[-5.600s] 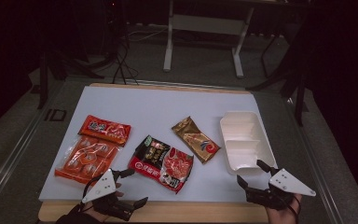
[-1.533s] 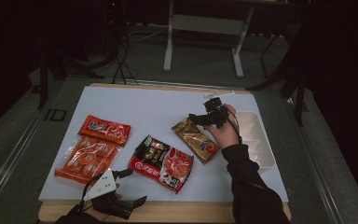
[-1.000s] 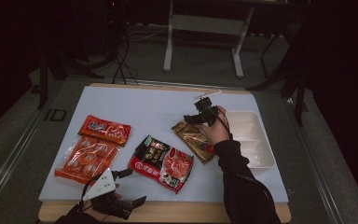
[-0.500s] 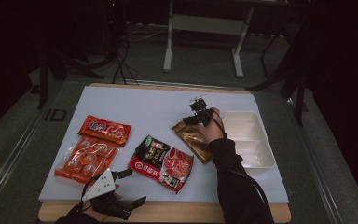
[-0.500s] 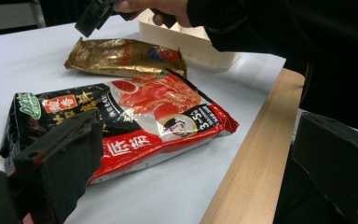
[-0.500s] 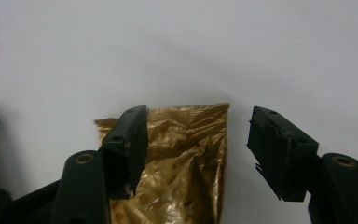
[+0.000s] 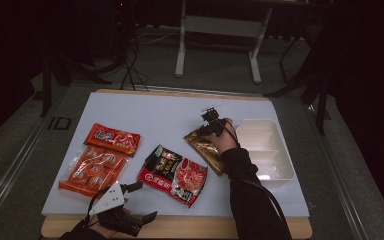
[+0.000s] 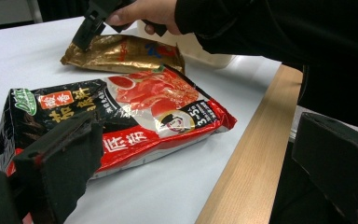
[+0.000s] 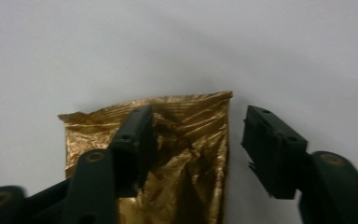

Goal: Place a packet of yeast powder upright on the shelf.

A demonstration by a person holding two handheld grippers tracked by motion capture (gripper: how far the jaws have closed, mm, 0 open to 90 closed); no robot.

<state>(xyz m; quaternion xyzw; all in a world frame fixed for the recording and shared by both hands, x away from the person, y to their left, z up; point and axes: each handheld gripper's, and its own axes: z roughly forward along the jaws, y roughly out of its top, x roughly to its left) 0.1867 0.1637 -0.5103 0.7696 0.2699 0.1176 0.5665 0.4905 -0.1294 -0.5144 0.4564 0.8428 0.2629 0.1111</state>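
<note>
A: So the right gripper (image 7: 206,126) is down at the far end of the gold pouch (image 7: 206,149), mid-table, just left of the white tray (image 7: 280,172). Its jaws have just been closing, but in the right gripper view (image 9: 196,144) we see them roughly half open. One jaw sits over the crinkled foil, the other off its edge over the bare white mat (image 9: 284,56), so nothing looks pinched yet.

B: Agreed. Can we read anything on the gold pouch (image 9: 186,154)? Up close it's just shiny foil.

A: Nope. The left gripper view gives us a red patch on it (image 8: 126,53), too small to read. The red-and-black bag (image 8: 121,116) is better there: big Chinese characters and "3-5" in a small panel, plus a little figure in a round logo. From the high view that bag (image 7: 174,173) is only colours.

B: And the left gripper (image 7: 136,202)?

A: Parked at the near edge, jaws wide apart, holding nothing. The high view also gives us two orange packs at the left, a small one (image 7: 112,138) and a bigger one (image 7: 93,168), writing unreadable.
</note>
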